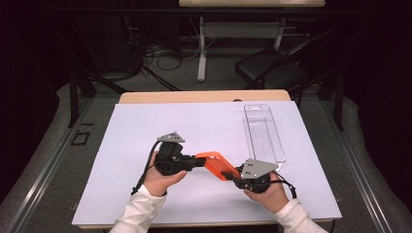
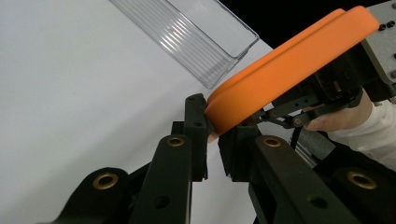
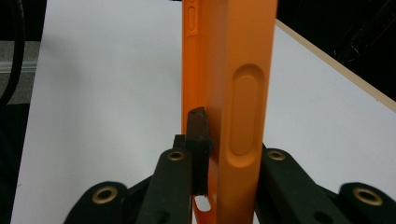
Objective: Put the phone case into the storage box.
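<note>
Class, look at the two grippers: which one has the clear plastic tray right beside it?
The right gripper. The clear tray lies just beyond its grey plate, whereas the left gripper sits farther off across the orange phone case that both grip.

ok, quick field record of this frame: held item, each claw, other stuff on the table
held item: orange phone case, lifted off the white sheet, spanning both claws
left claw: shut on one end of the case
right claw: jaws on either side of the case wall, pads against it
tray: clear plastic tray, on the sheet beyond the right claw, apart from the case
table: wooden edge showing at the far side
</note>
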